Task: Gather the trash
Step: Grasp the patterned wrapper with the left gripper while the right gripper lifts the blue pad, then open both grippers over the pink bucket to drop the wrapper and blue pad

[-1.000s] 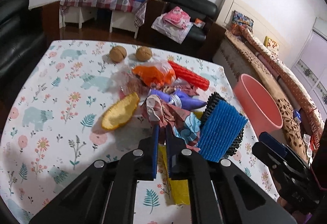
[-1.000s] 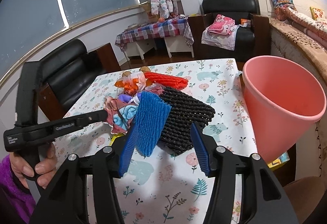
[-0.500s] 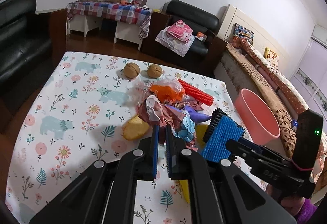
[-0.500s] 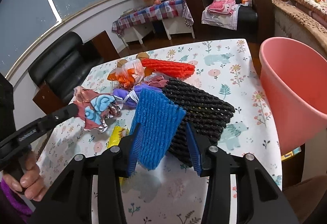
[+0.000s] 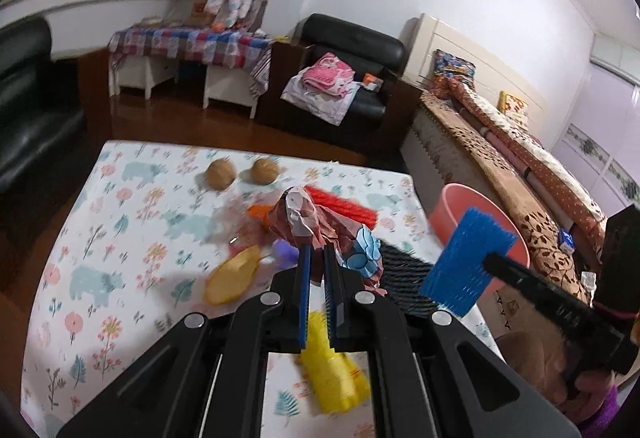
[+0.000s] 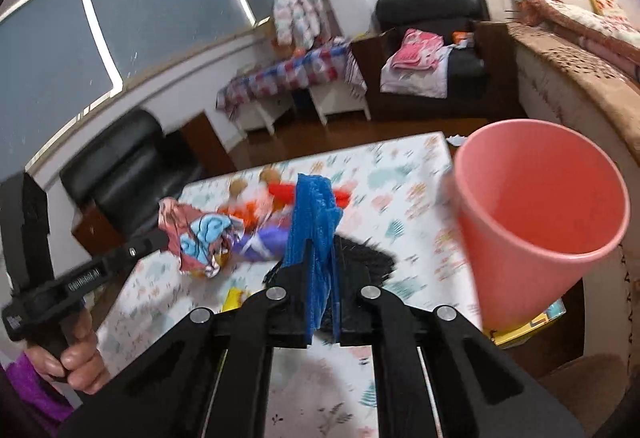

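Trash was pinched in both tools: the left tool point(image 5: 314, 258) had its blue pads pressed on a crumpled, printed wrapper point(image 5: 320, 226) that stuck up beyond its tips, and the right tool point(image 6: 322, 270) was clamped on a ribbed blue foam net point(image 6: 314, 214), squeezed flat between its pads. Below and ahead of both tools, on the floral desk point(image 5: 120, 238), lay a black mesh sleeve point(image 5: 404, 278), a red ribbed net point(image 5: 344, 206) and a yellow net point(image 5: 336, 370). A smooth pink bucket point(image 6: 536, 214) stood right of the right tool.
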Demonstrator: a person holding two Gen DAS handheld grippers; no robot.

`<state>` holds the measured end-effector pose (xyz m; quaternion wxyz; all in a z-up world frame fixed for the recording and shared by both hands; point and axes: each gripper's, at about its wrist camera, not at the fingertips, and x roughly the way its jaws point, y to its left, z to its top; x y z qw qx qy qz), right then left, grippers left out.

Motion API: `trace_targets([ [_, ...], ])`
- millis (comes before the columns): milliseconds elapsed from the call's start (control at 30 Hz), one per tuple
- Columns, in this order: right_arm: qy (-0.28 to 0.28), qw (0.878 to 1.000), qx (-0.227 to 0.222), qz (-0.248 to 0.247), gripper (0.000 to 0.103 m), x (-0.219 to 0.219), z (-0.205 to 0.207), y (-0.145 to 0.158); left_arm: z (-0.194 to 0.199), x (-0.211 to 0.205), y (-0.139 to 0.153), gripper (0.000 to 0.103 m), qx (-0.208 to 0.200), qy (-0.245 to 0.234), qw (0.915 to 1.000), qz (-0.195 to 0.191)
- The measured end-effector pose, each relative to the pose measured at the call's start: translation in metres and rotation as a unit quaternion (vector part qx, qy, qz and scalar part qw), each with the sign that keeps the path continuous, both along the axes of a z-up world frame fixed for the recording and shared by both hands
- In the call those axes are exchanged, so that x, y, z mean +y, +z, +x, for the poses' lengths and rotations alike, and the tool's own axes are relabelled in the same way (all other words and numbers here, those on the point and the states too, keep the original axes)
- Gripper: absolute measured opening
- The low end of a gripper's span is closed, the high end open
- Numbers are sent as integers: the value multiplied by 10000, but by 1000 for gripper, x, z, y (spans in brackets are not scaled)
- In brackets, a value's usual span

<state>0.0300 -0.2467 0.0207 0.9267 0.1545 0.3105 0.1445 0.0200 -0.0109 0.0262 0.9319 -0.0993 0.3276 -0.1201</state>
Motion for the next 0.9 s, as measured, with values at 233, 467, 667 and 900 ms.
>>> trace_targets([
  [233,-703,9972,-273,17,7,-57,-5,13,13,-48,18,6,-166,-388,9990,164],
  [467,-1457,9878,-381,-385,7,-106,-1,9,32,-108,21,6,-194,-886,9954,298],
  [667,-1859,9809,-257,-505,7,-136,6,-6,51,-160,20,6,-216,-1307,9905,355],
  [900,-2041,9779,-62,-441,7,-159,15,-25,71,-221,8,6,-152,-1734,9829,604],
])
